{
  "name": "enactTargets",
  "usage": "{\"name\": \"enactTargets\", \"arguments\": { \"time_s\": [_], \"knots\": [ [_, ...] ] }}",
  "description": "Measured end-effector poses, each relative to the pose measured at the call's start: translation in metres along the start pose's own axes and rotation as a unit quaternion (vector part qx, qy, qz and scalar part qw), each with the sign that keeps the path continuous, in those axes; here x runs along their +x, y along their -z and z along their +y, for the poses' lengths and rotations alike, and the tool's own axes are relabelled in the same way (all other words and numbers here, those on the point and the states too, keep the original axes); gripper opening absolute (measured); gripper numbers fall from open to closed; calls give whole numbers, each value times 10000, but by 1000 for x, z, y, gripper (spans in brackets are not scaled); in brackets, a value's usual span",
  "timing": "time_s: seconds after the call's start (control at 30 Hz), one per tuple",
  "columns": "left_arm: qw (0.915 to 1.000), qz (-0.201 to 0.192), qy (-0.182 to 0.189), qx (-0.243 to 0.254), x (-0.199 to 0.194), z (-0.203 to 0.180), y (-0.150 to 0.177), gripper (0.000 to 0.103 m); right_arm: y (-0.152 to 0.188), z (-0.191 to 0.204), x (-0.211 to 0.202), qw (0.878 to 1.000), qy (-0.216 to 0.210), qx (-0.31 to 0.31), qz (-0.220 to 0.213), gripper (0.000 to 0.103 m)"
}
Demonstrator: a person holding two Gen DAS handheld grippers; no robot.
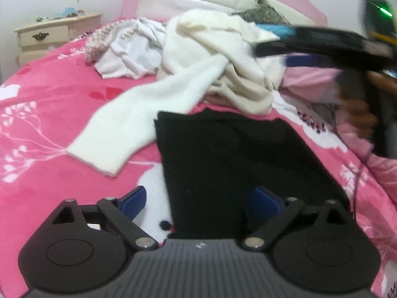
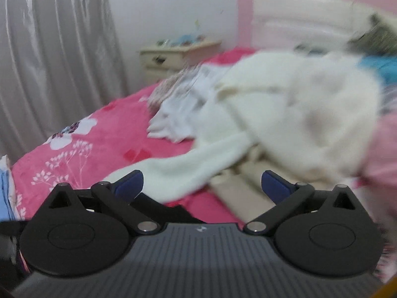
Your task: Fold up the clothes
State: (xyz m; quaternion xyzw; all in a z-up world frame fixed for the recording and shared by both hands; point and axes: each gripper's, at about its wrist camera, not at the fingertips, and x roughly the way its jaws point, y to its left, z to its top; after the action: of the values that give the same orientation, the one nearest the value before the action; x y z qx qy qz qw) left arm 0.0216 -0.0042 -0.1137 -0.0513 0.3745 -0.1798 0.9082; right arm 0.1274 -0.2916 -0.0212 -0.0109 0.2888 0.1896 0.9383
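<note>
Pink bedding printed with white flowers covers the bed under both tongs. Far off to the left of the left tongs a cream nightstand stands against the wall. Ahead and to the left of these tongs, the long sleeve of a white fluffy sweater trails down from a heap of clothes; a crumpled white garment lies at the heap's left side. Straight ahead of the left tongs, and reaching in between their blue pads, a black garment lies flat on the bed. The left tongs stand wide apart, gripping nothing. To their upper right the right tongs show as a dark blur held by a hand. In the right wrist view, the right tongs are also spread wide and empty, hanging above the sweater's sleeve, with the heap just beyond them.
</note>
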Motion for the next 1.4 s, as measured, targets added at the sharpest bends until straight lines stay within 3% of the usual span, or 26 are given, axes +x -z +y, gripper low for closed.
{"name": "enactTargets", "arguments": {
  "time_s": [0.23, 0.37, 0.47, 0.53, 0.67, 0.77, 0.9, 0.97, 1.03, 1.2, 1.3, 1.33, 1.4],
  "knots": [
    [9994, -200, -131, -268, -33, 7, 8, 103, 14, -2, -73, 9963, 836, 123, -139, 102],
    [9993, -173, -171, -283, -51, 3, 19, 103, 30, 15, -112, 9955, 867, -81, -364, 102],
    [9993, -75, 84, -353, -60, 3, 27, 103, 49, 26, -134, 9978, 279, 471, -378, 102],
    [9990, 27, 198, -390, -62, 2, 32, 103, 75, 37, -146, 9963, 221, 626, -547, 102],
    [9987, 207, -16, -456, -59, -1, 39, 103, 123, 74, -142, 9930, 817, -641, -560, 102],
    [9982, 289, -172, -491, -57, -3, 41, 102, 148, 107, -134, 9738, 998, -1966, -556, 101],
    [9978, 136, -319, -564, -61, -5, 42, 101, 147, 125, -114, 9644, 957, -2430, -416, 98],
    [9978, 71, -411, -522, -62, -7, 42, 97, 144, 127, -102, 9641, 1030, -2429, -310, 87],
    [9978, 46, -496, -442, -60, -9, 42, 94, 142, 124, -88, 9680, 902, -2342, -21, 52],
    [9979, 216, -425, -439, -49, -11, 43, 75, 164, 116, -80, 9732, 564, -2146, 598, 14],
    [9981, 308, -393, -355, -45, -10, 48, 65, 175, 89, -91, 9800, 752, -1589, 928, 10],
    [9982, 316, -399, -318, -45, -9, 49, 62, 175, 76, -101, 9826, 899, -1312, 963, 3],
    [9983, 279, -427, -267, -46, -6, 50, 59, 175, 49, -119, 9847, 1191, -752, 1030, 4]
  ]
}}
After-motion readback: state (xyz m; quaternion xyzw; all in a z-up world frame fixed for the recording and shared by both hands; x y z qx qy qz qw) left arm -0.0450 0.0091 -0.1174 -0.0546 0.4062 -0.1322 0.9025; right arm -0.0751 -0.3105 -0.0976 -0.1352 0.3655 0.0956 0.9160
